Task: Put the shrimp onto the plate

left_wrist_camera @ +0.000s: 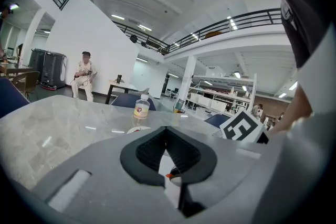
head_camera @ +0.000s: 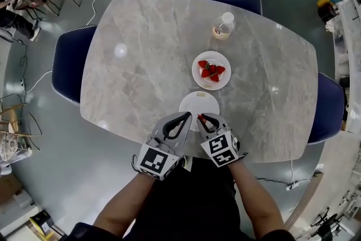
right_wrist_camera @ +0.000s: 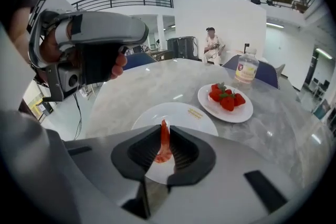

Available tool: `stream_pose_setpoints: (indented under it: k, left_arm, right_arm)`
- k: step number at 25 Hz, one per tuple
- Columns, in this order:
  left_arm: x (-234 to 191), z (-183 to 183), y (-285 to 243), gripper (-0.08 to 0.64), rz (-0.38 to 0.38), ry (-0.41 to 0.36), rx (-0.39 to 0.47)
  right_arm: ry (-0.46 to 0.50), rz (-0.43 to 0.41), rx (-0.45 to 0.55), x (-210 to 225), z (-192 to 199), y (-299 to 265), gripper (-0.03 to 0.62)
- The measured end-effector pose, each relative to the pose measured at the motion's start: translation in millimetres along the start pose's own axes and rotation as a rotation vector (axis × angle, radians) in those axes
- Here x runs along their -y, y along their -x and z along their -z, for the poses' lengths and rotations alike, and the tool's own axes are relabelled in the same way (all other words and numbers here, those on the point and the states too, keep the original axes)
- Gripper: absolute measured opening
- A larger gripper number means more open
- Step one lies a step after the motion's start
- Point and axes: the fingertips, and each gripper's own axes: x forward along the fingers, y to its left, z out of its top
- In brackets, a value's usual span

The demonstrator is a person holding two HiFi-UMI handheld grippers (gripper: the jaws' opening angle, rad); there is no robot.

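A red shrimp hangs tail-up between the pads of my right gripper, which is shut on it. Right under it lies the empty white plate, also seen near the table's front edge in the head view. There my right gripper hovers over the plate's near rim. My left gripper sits just to its left at the same rim, shut, its tips touching with nothing held. In the left gripper view its jaws meet at the tip.
A second white plate with strawberries stands just beyond the empty one, and a small bottle farther back. Blue chairs surround the marble table. A person sits in the far background.
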Motion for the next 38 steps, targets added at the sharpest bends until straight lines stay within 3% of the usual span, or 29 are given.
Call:
stream_pose_setpoints:
  k: [9,19,24,27,33,38]
  left_arm:
    - [-14.4,17.3,-11.1,0.008,-0.003,-0.002,-0.028]
    - [-13.0,8.7,-7.9,0.008,-0.005,-0.016,-0.034]
    - [-4.1,-6.8,2.8,0.008,-0.008,-0.026,-0.058]
    - [6.8,-23.8,12.1,0.008,-0.004,-0.025,-0.065]
    - [22.0,-72.5,31.8,0.008,-0.010,-0.016,-0.043]
    - [40.2,-113.9,48.0,0.008,-0.004,-0.010,0.003]
  right_arm:
    - [0.084,-0.004,-0.110,-0.5,11.9,-16.5,0.054]
    - [0.116,-0.001,-0.127,-2.1,5.8,-13.5,0.094]
    - [0.069,0.013,-0.055,-2.9,-23.0,18.6,0.091]
    - [-0.010,-0.001,0.004,-6.2,-43.3,46.1,0.069]
    - [-0.107,0.010,0.188,-5.3,-104.2,101.8,0.008]
    - [-0.171,0.021,0.335,-8.3,-149.6,149.0,0.003]
